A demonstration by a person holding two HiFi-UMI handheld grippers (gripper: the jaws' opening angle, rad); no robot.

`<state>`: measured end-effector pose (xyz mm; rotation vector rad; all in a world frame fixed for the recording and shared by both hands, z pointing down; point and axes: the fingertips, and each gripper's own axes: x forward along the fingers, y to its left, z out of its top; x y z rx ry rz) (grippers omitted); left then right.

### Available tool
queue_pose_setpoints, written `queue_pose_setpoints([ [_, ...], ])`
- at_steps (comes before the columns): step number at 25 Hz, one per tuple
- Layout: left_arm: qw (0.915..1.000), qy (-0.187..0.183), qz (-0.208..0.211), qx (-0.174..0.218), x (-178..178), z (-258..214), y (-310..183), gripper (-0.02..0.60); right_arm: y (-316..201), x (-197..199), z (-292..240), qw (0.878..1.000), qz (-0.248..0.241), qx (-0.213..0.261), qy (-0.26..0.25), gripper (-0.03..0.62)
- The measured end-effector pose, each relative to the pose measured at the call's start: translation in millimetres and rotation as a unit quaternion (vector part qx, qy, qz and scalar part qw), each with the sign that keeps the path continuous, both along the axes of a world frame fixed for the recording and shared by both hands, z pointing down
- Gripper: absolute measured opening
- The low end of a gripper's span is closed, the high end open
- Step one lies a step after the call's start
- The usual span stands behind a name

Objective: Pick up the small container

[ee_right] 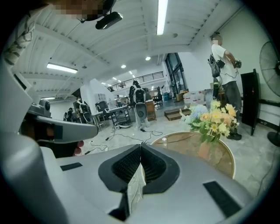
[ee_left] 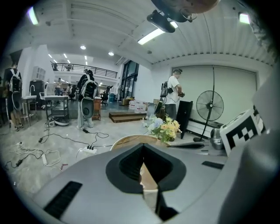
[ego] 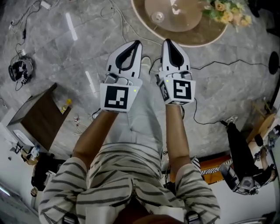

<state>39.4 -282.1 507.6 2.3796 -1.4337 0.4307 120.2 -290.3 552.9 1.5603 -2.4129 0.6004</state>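
A small clear container [ego: 157, 17] stands on the round wooden table [ego: 210, 40] ahead of me, left of a bunch of flowers [ego: 225, 13]. In the right gripper view the container [ee_right: 164, 140] shows as a tiny object on the table's far rim [ee_right: 218, 159]. Both grippers are held side by side in front of my body, short of the table. The left gripper [ego: 138, 42] [ee_left: 143, 145] has its jaws together with nothing in them. The right gripper [ego: 167, 40] [ee_right: 141, 144] is likewise shut and empty.
Cables [ego: 218, 63] trail over the grey marble floor round the table. A brown cabinet [ego: 37, 116] stands at the left, and black gear [ego: 238, 153] lies at the right. A standing fan [ee_left: 209, 106] and a person [ee_left: 175, 92] are beyond the table.
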Motion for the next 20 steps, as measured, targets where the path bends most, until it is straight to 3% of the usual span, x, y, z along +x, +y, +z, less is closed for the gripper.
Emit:
queue_pose_setpoints([
  [11, 0.9995, 0.007, -0.020, -0.022, -3.0, 77.8, -23.1, 0.002, -48.4, -10.8, 126.9, 0.999, -0.024, -0.049, 0.001, 0.151],
  [20, 0.9982, 0.004, -0.028, -0.053, -7.1, 122.0, -31.3, 0.002, -78.7, -22.5, 203.4, 0.996, -0.040, -0.069, 0.043, 0.291],
])
